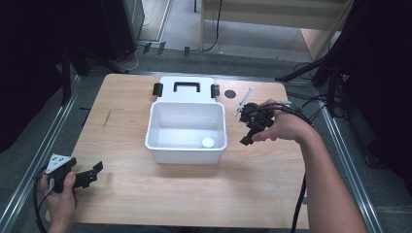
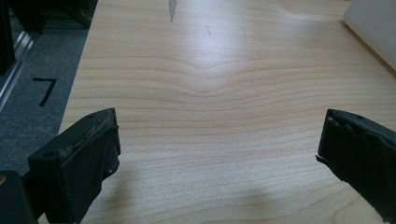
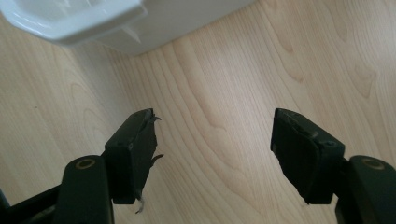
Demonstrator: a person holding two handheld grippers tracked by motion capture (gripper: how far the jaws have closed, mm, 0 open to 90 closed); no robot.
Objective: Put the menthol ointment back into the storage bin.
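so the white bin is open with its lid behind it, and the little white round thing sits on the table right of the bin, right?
Not quite. The high view shows the small white round thing inside the white bin, at its front right corner, not on the table. The rest holds: the bin is open and its lid lies behind it.

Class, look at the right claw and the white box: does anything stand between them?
Nothing visible does. Bare wooden table lies between the open right claw and the side wall of the white box.
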